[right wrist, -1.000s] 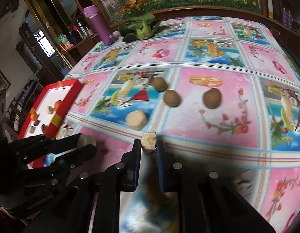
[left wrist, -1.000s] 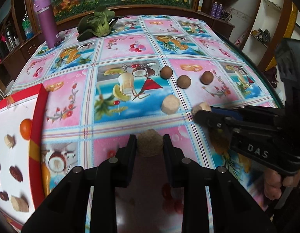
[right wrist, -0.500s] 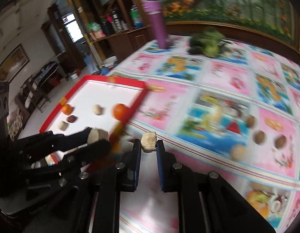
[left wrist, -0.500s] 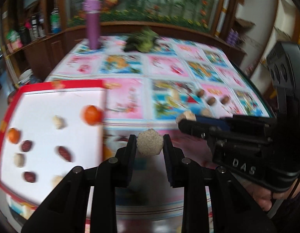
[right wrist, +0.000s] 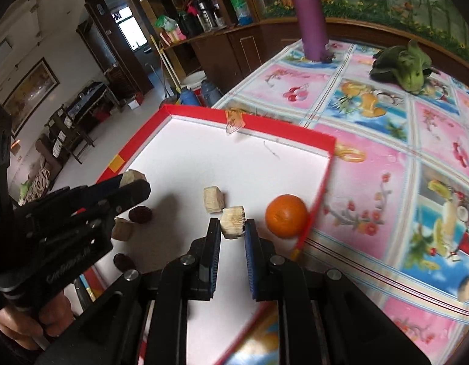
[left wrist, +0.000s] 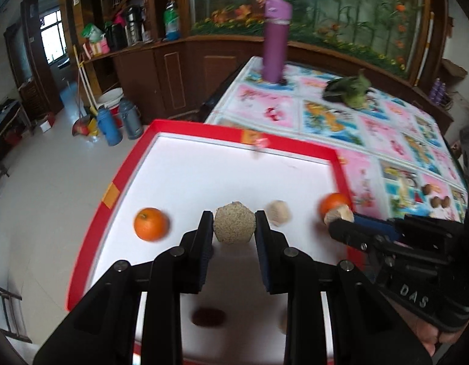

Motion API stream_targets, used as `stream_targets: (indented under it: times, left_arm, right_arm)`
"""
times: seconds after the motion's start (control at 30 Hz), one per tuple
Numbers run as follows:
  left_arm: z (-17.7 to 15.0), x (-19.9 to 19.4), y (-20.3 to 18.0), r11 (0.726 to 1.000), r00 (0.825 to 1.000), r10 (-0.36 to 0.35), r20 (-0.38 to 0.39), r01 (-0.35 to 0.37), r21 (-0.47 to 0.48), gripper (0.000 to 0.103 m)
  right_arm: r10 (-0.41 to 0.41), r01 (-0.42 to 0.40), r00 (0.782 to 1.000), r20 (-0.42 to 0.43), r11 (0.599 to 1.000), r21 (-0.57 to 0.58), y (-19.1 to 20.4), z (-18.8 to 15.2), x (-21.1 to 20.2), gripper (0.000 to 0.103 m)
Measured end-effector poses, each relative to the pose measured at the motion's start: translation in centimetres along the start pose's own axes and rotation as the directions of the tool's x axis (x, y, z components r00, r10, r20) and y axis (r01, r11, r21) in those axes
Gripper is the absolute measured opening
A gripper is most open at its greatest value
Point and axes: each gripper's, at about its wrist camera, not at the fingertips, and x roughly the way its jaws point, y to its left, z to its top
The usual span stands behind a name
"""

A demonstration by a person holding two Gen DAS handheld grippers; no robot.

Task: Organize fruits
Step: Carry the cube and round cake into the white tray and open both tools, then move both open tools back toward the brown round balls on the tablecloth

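Two grippers hang over the red-rimmed tray (left wrist: 129, 164), each loaded, presumably so both pieces can go down among the fruit already sorted there. At lower centre of its view the left gripper (left wrist: 234, 228) is closed to the width of a tan faceted ball (left wrist: 234, 226), pinching it; the right gripper (right wrist: 232, 228) stands narrower, clamped on a pale cut chunk (right wrist: 232, 225). Beyond lie two oranges (left wrist: 151, 224) (right wrist: 286, 215) on the white floor; brown round fruits (left wrist: 437, 200) sit far right on the tablecloth (right wrist: 386, 140).

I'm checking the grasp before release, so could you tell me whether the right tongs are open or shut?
Shut: the right tongs pinch a small pale beige cut chunk above the red-rimmed white tray.
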Motion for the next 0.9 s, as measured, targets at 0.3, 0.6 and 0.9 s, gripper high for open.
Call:
stream_targets:
  times: [0.3, 0.6, 0.9]
  left_arm:
    - [0.8, 3.8, 1.6, 1.000, 0.994, 0.006, -0.114, -0.007, -0.006, 0.029]
    - [1.0, 5.3, 1.5, 0.999, 0.988, 0.032, -0.153, -0.031, 0.010, 0.030]
    - [1.1, 4.1, 0.9, 0.997, 0.992, 0.081, -0.097, -0.080, 0.009, 0.064]
  right_arm:
    - [-0.022, 0.022, 0.998, -0.055, 1.000, -0.001, 0.5, 0.4, 2.3, 0.014]
    - [-0.017, 0.017, 0.999, -0.044, 1.000, -0.011, 0.9, 0.8, 2.8, 0.016]
    - [0.072, -0.076, 0.994, 0.077, 0.996, 0.049, -1.6, 0.8, -1.3, 0.046]
